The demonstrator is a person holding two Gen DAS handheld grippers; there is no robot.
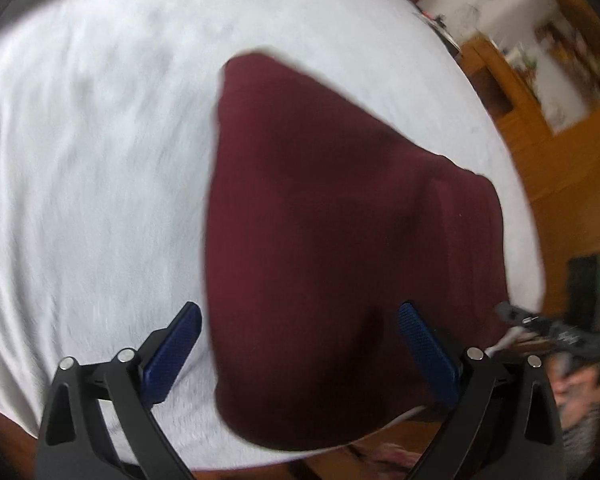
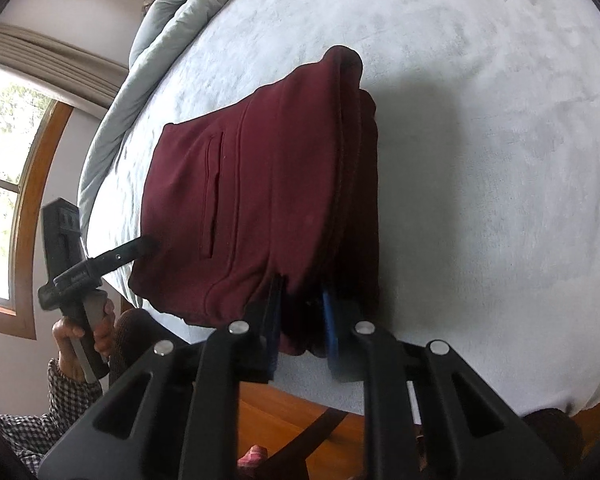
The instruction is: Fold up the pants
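Note:
The maroon pants (image 1: 332, 248) lie folded into a thick stack on the white bed cover (image 1: 92, 168). My left gripper (image 1: 300, 316) is open and empty, its blue fingers spread over the near edge of the stack. In the right wrist view the pants (image 2: 260, 200) show a slit pocket and stacked layers. My right gripper (image 2: 302, 296) is shut on the near corner of the pants' folded edge. The left gripper (image 2: 150, 246) shows at the far left of that view, beside the stack's left edge.
The bed's near edge drops to a wooden floor (image 1: 572, 184). A bunched pale duvet (image 2: 168, 28) lies along the bed's far left side. A window (image 2: 4, 168) is beyond it. Wooden furniture (image 1: 500, 80) stands at right. The person's hand (image 2: 84, 332) holds the left gripper's handle.

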